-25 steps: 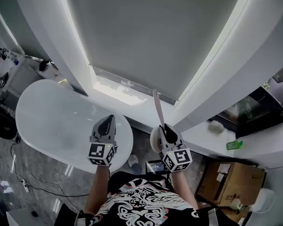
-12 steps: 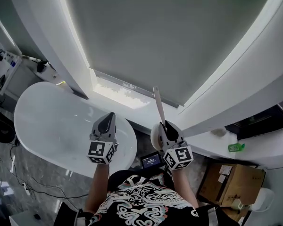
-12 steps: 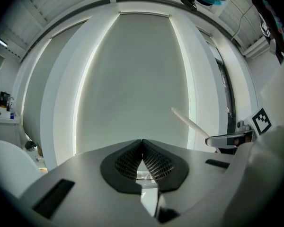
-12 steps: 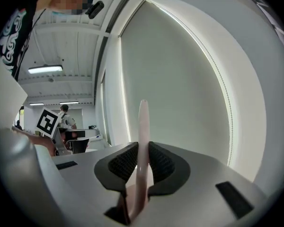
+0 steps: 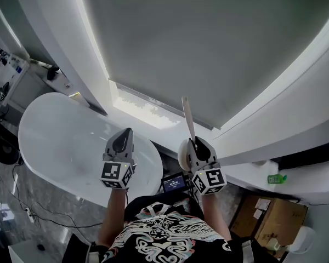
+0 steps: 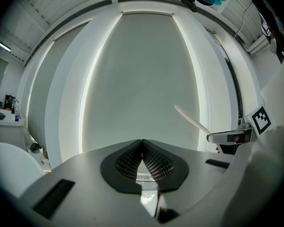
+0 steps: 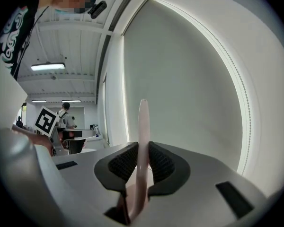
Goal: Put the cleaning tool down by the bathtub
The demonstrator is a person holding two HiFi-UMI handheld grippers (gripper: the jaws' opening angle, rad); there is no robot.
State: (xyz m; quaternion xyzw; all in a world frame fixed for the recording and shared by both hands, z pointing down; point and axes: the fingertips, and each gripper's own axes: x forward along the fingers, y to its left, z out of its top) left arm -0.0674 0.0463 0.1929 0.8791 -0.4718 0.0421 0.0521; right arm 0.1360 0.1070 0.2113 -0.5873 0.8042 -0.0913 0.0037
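Head view, nearest: black shirt with a white pattern (image 5: 164, 237), 2 bare forearms raised ahead of it.

Left gripper (image 5: 124, 135): in its own view the 2 black ribbed pads (image 6: 132, 161) meet at the tips, nothing between them. It is held in the air over the near end of the white oval bathtub (image 5: 60, 141).

Right gripper (image 5: 196, 142): jaws clamped on the slim pale-pink handle of the cleaning tool (image 5: 187, 118). In the right gripper view the handle (image 7: 143, 122) stands upright between the 2 pads and reaches past their tips. A round white part shows just beside the gripper body on its left; whether it belongs to the tool I cannot tell. The tool is in the air, right of the bathtub's end, not resting on anything. From the left gripper view the same handle (image 6: 191, 121) slants up to the left from the right gripper (image 6: 229, 137).

Below, between the 2 grippers: small dark device with a lit screen (image 5: 172, 183).

Right, lower: brown cardboard box (image 5: 268, 223); small green item (image 5: 275, 178) on the white ledge.

Farthest: large grey roller blind (image 5: 208, 48) in a white frame.
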